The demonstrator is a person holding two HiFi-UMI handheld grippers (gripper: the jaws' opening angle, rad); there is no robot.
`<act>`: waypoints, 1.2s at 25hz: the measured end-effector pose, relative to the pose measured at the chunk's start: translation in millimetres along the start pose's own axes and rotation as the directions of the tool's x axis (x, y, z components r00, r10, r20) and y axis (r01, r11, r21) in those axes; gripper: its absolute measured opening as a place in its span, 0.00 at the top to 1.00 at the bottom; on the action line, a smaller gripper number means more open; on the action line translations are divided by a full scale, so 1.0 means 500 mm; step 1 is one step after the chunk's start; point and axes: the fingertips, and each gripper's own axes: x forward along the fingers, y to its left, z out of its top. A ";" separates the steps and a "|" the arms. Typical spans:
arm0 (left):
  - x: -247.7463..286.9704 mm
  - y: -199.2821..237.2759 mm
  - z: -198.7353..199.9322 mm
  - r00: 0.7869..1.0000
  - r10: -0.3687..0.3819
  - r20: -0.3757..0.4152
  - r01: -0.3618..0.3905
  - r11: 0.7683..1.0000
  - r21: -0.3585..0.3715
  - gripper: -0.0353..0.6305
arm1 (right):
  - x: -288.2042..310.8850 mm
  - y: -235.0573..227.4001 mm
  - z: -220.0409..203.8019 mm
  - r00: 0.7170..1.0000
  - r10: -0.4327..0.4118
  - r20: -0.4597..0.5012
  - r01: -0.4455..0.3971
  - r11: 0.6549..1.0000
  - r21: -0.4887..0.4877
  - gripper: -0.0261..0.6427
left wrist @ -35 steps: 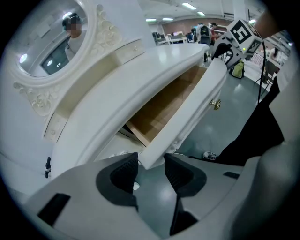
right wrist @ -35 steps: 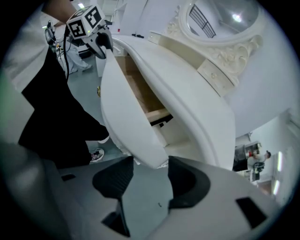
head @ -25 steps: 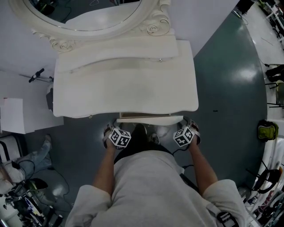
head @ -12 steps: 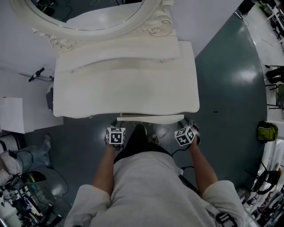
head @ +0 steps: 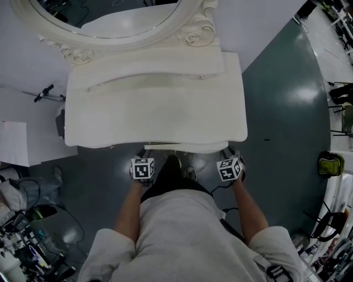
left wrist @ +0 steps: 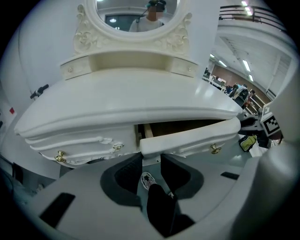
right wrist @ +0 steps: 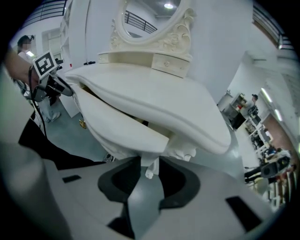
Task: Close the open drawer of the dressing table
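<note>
Pads first: left gripper [left wrist: 149, 158] has narrowed jaws, just been closing, with the lower left corner of the drawer [left wrist: 187, 137] front between them, and the pads look to nip it; right gripper [right wrist: 149, 165] likewise, jaws just been closing, the carved right end of the front between them and apparently touched on both sides; a shoe [left wrist: 147, 180] shows through the left gap at 6 o'clock.

Drawer stands part-way out under the front edge of the dressing table [head: 154, 110], at 12 o'clock from the person; its dark opening shows above the front, with the brass knob [left wrist: 215, 149] toward 3 o'clock.

My read: the push home is about to start; drive both ends together, straight toward 12, keeping the front square so it doesn't rack and jam; ease off before the front meets the frame, so no pad gets pinched.

Room now: the tabletop lip hangs close above both grippers; open floor [head: 276, 110] lies at 3 o'clock; clutter sits at 8 o'clock, well apart; the mirror [head: 110, 16] stands at 12, far side.
</note>
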 end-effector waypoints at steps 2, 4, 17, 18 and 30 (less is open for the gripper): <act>0.002 0.001 0.003 1.000 0.001 -0.001 -0.001 1.000 -0.004 0.76 | 0.002 -0.001 0.002 1.000 -0.003 0.004 0.003 0.999 0.036 0.77; 0.004 0.002 0.008 1.000 0.001 0.001 -0.001 1.000 -0.010 0.76 | 0.003 0.001 0.008 1.000 0.001 0.018 -0.002 0.996 0.094 0.81; 0.016 0.013 0.039 0.999 -0.030 -0.010 0.030 0.998 -0.050 0.78 | 0.018 -0.002 0.036 0.995 -0.042 0.088 0.021 0.974 0.227 0.91; 0.016 0.016 0.040 0.999 -0.034 -0.007 0.033 0.997 -0.067 0.78 | 0.019 -0.002 0.039 0.994 -0.048 0.096 0.024 0.971 0.240 0.91; 0.023 -0.009 0.044 0.995 -0.098 -0.011 0.097 0.995 -0.038 0.94 | 0.050 -0.029 0.072 0.980 -0.086 0.178 0.020 0.938 0.347 0.93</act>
